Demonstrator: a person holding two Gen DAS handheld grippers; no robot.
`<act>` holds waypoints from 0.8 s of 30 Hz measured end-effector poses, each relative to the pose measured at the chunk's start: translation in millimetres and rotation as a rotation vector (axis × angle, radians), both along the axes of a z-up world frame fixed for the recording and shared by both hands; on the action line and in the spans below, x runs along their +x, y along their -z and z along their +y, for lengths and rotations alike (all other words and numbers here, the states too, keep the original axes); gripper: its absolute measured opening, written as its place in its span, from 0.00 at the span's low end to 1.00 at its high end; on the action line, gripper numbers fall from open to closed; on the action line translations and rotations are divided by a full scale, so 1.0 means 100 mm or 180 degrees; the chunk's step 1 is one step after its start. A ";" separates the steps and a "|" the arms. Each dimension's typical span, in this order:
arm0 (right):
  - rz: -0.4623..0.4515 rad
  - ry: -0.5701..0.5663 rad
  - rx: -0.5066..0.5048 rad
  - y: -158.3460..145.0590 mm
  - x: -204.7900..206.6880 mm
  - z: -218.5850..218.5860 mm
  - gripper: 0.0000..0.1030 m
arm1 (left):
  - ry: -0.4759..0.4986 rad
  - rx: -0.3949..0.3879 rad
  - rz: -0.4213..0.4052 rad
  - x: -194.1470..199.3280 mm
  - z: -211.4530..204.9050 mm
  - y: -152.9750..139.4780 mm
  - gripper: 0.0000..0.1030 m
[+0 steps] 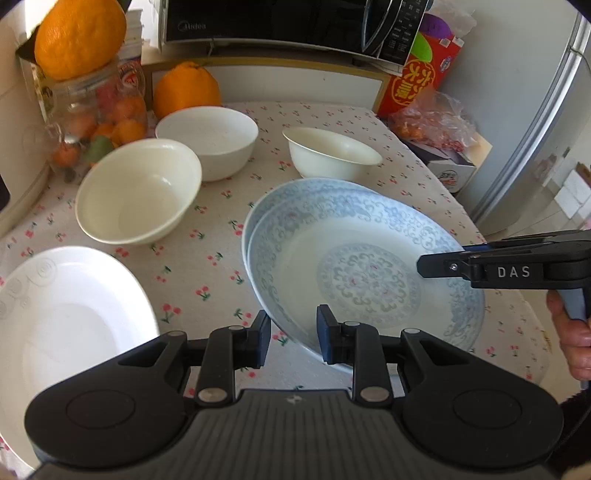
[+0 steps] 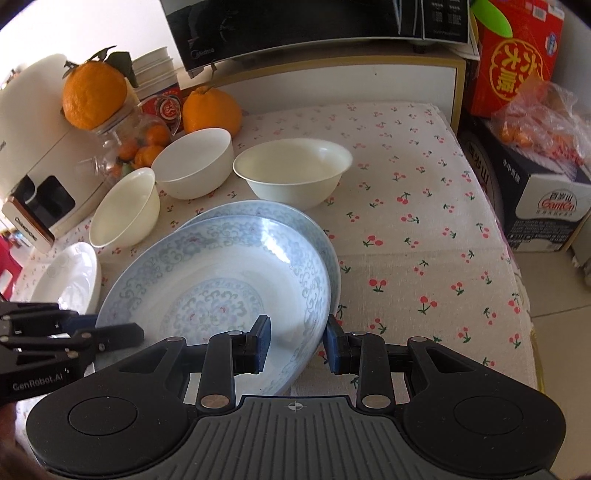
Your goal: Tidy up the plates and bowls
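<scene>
Both hand-held grippers, left & right, straddle the top blue plate's rim w/ fingers spread, on the lower plate, tabletop centre. Uneven squeeze could tip or slide it.

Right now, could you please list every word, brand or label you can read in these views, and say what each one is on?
"Midea": microwave.
"DAS": right gripper.
"GenRobot.AI": left gripper.
"GanTen": dark carton.
"六六大顺": red box.
Microwave panel text, white appliance wording and jar label: too small or blurred.
</scene>
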State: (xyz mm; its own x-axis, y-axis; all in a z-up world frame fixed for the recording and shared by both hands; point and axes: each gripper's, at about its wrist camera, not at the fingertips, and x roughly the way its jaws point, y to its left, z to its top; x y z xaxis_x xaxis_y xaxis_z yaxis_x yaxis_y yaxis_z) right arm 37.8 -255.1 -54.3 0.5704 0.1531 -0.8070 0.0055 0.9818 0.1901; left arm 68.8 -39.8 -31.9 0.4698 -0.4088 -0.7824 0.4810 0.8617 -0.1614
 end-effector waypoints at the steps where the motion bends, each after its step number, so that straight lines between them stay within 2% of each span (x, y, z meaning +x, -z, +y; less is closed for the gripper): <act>1: -0.0008 -0.0001 -0.0019 0.00 0.00 0.01 0.29 | 0.0004 0.0029 -0.0046 0.00 -0.01 0.00 0.24; 9: -0.0002 0.0023 -0.0120 0.03 0.04 0.00 0.29 | 0.0075 0.0162 -0.0283 -0.01 -0.08 -0.01 0.26; 14: -0.0074 0.0140 -0.0147 0.04 0.07 -0.05 0.30 | 0.0080 0.0239 -0.0402 -0.01 -0.11 0.06 0.29; 16: -0.0073 0.0204 -0.0129 0.07 0.09 -0.09 0.30 | 0.0078 0.0221 -0.0397 0.01 -0.10 0.11 0.34; 21: -0.0050 0.0435 0.0245 0.19 0.17 -0.27 0.38 | 0.0013 0.0065 -0.0310 0.09 -0.05 0.19 0.44; 24: 0.0008 0.0535 0.0586 0.31 0.21 -0.37 0.45 | -0.0089 -0.0175 -0.0107 0.17 0.01 0.26 0.45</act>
State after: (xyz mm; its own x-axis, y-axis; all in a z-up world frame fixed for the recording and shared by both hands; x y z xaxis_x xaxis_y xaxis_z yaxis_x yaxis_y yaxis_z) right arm 59.2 -292.2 -85.6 0.5983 0.2007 -0.7757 0.1665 0.9158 0.3654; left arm 85.7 -39.3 -57.7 0.5074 -0.4370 -0.7427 0.4627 0.8652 -0.1931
